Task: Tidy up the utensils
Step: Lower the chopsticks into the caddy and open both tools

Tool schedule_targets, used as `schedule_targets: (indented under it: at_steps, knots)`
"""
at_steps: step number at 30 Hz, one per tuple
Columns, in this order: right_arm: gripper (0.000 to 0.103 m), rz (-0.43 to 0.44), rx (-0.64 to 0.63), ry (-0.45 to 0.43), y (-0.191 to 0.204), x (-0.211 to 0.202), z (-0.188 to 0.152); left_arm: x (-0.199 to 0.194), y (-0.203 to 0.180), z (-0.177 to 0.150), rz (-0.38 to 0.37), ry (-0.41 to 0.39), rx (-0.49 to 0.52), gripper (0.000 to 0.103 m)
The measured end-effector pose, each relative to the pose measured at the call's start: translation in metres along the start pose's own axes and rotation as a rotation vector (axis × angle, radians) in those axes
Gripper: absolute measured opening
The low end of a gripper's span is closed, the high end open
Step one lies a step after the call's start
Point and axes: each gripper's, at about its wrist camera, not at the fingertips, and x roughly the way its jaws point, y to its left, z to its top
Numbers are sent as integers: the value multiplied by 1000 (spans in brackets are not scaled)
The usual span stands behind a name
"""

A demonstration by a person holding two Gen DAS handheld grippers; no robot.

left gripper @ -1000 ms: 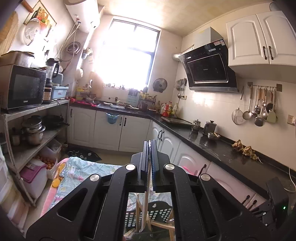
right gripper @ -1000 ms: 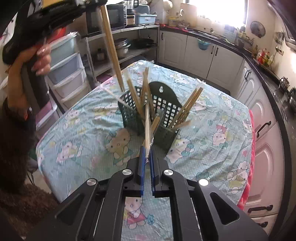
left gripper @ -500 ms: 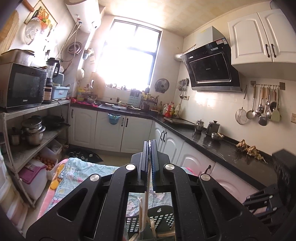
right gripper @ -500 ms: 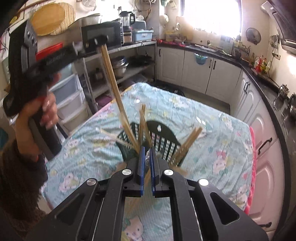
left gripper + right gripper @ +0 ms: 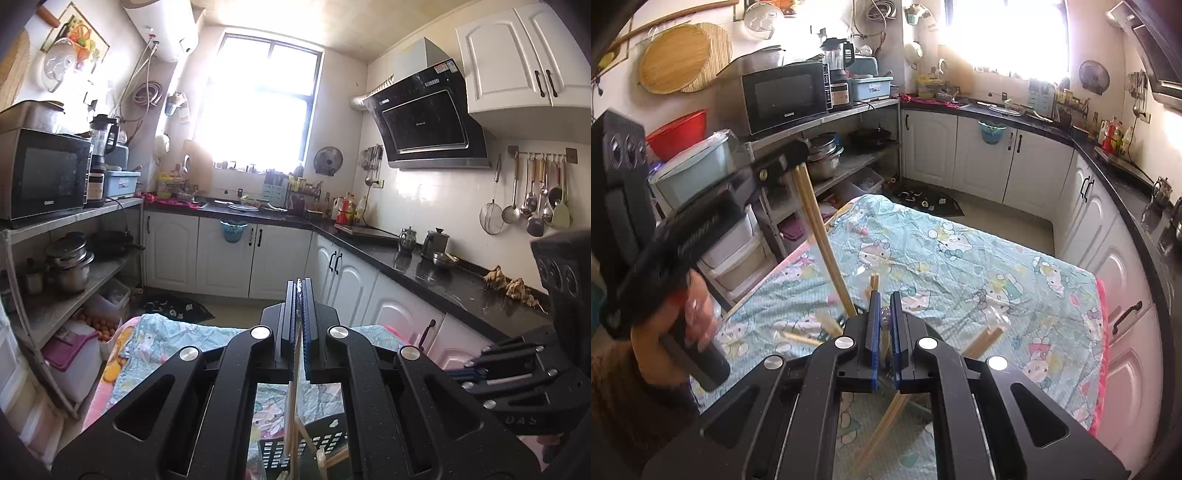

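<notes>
We are holding two tongs over a table covered with a cartoon-cat cloth [image 5: 979, 258].

Left tongs [image 5: 300, 306]: the jaws are pressing together on one pale wooden chopstick [image 5: 291, 417]. From the left wrist camera it is hanging straight down below the jaws, its lower end reaching into a dark slotted utensil basket [image 5: 325, 443] directly beneath. From the right wrist camera the same left tongs [image 5: 792, 162] are showing up and to the left of the right tongs, gripped by the left hand [image 5: 690, 317]. There the wood [image 5: 822, 240] looks like two sticks side by side slanting down toward the right tongs; we cannot tell for certain whether it is one or two.

Right tongs [image 5: 882, 328]: the jaws are standing narrowly apart, and a thin wooden stick [image 5: 886, 424] is running between them and on below. We cannot tell whether they are truly pinching it.

Around the right tongs, several more chopstick ends are poking out: at least three to the left, one just ahead [image 5: 873, 282], one or two to the right [image 5: 982, 341]. The basket itself is mostly hidden under the right tongs in that view.

In the left wrist view the right tongs [image 5: 491, 373] are sitting low to the right of the left tongs.
</notes>
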Motion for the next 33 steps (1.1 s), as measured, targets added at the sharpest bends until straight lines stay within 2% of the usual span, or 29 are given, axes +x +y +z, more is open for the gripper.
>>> schedule_targets:
  at_steps: [11, 18, 30, 32, 33]
  knots:
    - [6, -11, 40, -12, -3, 31, 2, 15, 9, -20, -8, 30, -15, 1]
    - [6, -44, 51, -66, -7, 40, -2, 21, 20, -34, -15, 77, -58, 1]
    - [7, -64, 110, -120, -15, 46, -6, 28, 21, -51, -18, 136, -58, 1]
    - [11, -68, 118, -126, -18, 46, -7, 29, 23, -54, -11, 153, -61, 3]
    - [12, -67, 122, -129, -20, 45, -8, 29, 24, -55, -9, 163, -64, 8]
